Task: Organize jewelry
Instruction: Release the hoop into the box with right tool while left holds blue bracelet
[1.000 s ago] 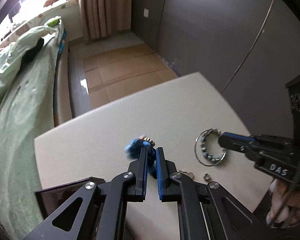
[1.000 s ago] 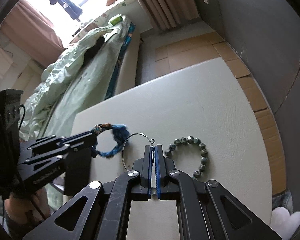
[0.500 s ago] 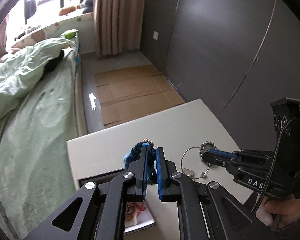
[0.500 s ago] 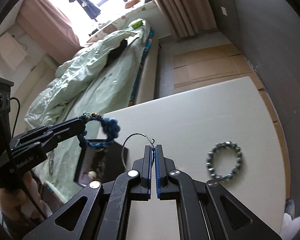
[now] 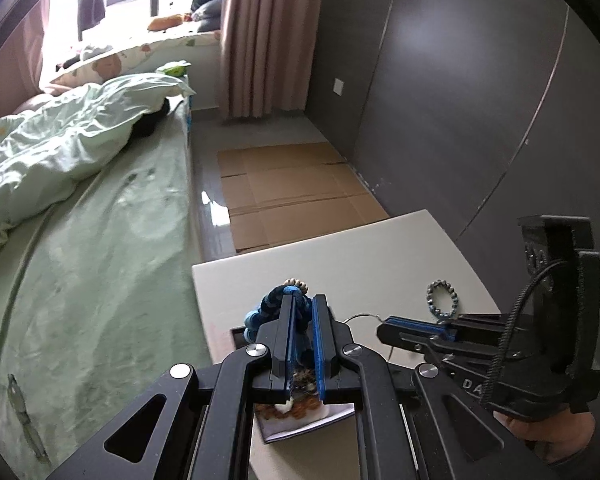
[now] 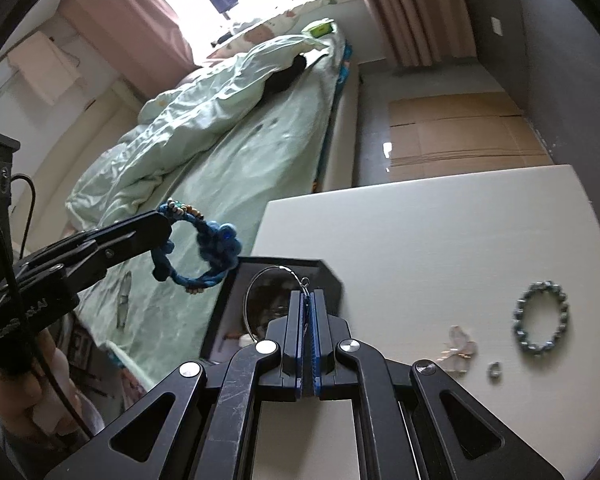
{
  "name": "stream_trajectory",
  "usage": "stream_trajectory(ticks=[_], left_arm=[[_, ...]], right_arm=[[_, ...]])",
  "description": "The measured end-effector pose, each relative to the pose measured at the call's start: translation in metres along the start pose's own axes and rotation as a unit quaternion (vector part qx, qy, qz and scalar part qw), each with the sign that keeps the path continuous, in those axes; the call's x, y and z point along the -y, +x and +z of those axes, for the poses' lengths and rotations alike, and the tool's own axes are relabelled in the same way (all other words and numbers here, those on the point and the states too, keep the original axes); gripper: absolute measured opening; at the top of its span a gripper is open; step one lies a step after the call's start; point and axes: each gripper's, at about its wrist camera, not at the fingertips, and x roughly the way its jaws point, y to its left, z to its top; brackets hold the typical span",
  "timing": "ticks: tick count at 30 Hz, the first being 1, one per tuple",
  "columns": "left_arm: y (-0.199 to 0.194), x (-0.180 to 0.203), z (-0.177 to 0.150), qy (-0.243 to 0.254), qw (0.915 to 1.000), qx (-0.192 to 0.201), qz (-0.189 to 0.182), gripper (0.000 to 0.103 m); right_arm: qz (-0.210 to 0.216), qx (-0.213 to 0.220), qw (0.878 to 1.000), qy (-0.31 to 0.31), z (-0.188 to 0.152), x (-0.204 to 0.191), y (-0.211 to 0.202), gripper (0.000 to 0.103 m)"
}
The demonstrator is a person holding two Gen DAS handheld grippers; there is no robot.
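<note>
Two grippers in the left view: left gripper (image 5: 303, 300) clamped on blue bracelet (image 5: 274, 305), lifted over the near-left table (image 5: 360, 256) corner; right gripper (image 5: 382, 330) at right, pinching hoop (image 5: 360, 317). Bead bracelet (image 5: 443, 298) flat on table, farther right.

From the right view: right gripper (image 6: 308, 300) pressed shut on hoop (image 6: 260, 280) above black box (image 6: 236, 300). Blue bracelet (image 6: 196, 246) dangling left of box from left gripper (image 6: 162, 222). Bead bracelet (image 6: 540, 318) far right.
</note>
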Motion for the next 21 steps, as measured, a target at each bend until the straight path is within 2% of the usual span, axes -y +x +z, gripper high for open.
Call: stream_trajectory(ticks=[6,8,9,10,12,14,16,21], left_arm=[[-0.006,-0.016,-0.008,-0.011,0.9999,0.001,0.000,0.008],[-0.006,-0.018,-0.009,-0.013,0.9999,0.000,-0.005,0.008],[-0.005,-0.018,-0.010,-0.012,0.9999,-0.001,-0.006,0.008],[-0.004,-0.018,-0.011,-0.011,0.9999,-0.003,-0.009,0.008],[0.001,-0.016,-0.013,-0.010,0.9998,-0.007,-0.015,0.008],[0.007,-0.012,-0.014,-0.007,0.9997,-0.013,-0.022,0.008],[0.012,-0.007,-0.016,-0.004,0.9995,-0.018,-0.026,0.008],[0.022,0.001,-0.020,-0.001,0.9993,-0.029,-0.023,0.008]], right_arm=[[0.006,-0.019,1.000,-0.009,-0.002,-0.018,0.023,0.005],[0.009,-0.036,0.999,-0.006,-0.002,-0.018,0.029,0.017],[0.005,-0.039,0.999,-0.004,-0.004,-0.016,0.030,0.036],[-0.001,-0.034,0.999,-0.004,-0.005,-0.015,0.027,0.047],[-0.008,-0.026,1.000,-0.003,-0.007,-0.011,0.022,0.050],[-0.011,-0.023,1.000,0.003,-0.009,-0.005,0.014,0.055],[-0.021,-0.013,1.000,0.004,-0.009,0.000,0.005,0.066],[-0.040,0.012,0.999,0.018,-0.012,0.021,-0.022,0.077]])
